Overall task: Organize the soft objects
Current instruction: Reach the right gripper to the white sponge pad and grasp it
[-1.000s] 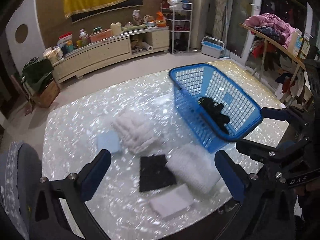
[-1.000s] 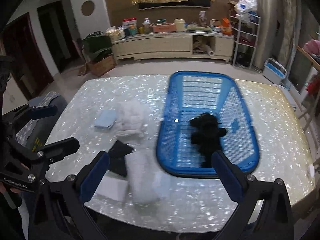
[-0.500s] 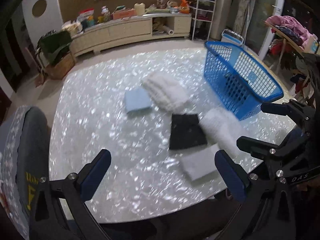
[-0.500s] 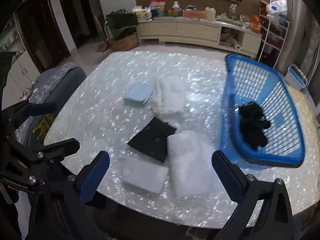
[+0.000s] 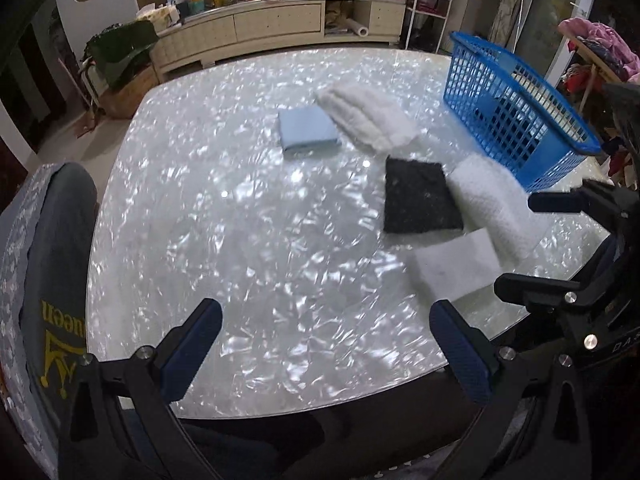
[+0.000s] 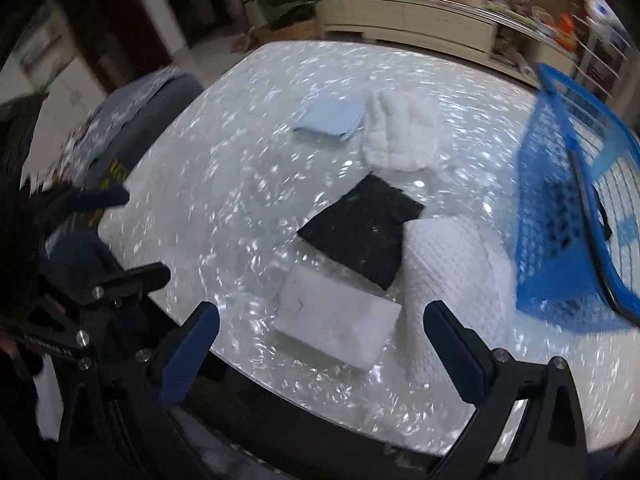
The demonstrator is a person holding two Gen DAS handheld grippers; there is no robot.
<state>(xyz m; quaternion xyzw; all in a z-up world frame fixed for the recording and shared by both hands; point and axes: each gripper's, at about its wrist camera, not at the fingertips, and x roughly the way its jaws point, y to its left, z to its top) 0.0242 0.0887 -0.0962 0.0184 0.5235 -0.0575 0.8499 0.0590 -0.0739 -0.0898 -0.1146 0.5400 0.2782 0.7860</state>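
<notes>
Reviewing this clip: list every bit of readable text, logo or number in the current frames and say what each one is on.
"ueen", sideways in yellow with a crown, the first letter hidden: on the grey chair cover.
"DAS", cut off at the frame edge: on the right tongs body, seen from the left wrist view.
Light lettering on the left tongs body: too blurred to read.
Packages on the cabinet: too small to read.

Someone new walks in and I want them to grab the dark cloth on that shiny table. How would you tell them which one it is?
Find the blue basket at the table's edge, then look at the folded cloths lying beside it. The black cloth lies flat in the middle of them, between a fluffy white towel and a thin white pad. It is the only dark piece on the table top.
</notes>
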